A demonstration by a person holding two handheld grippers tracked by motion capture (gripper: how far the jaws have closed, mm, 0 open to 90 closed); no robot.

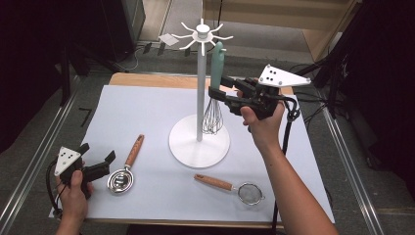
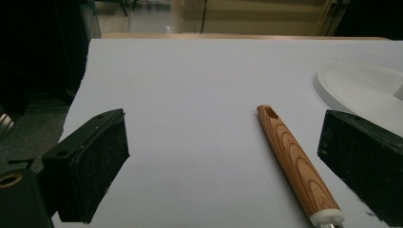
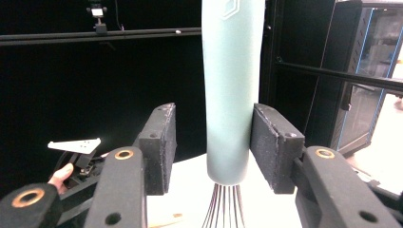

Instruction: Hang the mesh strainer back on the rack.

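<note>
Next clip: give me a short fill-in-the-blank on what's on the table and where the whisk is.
1. The whisk with the teal handle hangs from the white ____.
2. The right gripper has its jaws around the whisk's ____, with a gap at one pad.
3. The spoon beside the left gripper has a ____ handle.
4. The small strainer lies on the white ____.

Missing words: rack; handle; wooden; sheet

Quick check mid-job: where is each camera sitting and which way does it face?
High view: above the near table edge, looking forward and down; both forearms, left gripper, right gripper.
Left gripper view: low over the table, along open jaws, past a wooden handle.
Right gripper view: level along jaws flanking the hanging whisk, a gap at one pad.
Shared: the white stand.
</note>
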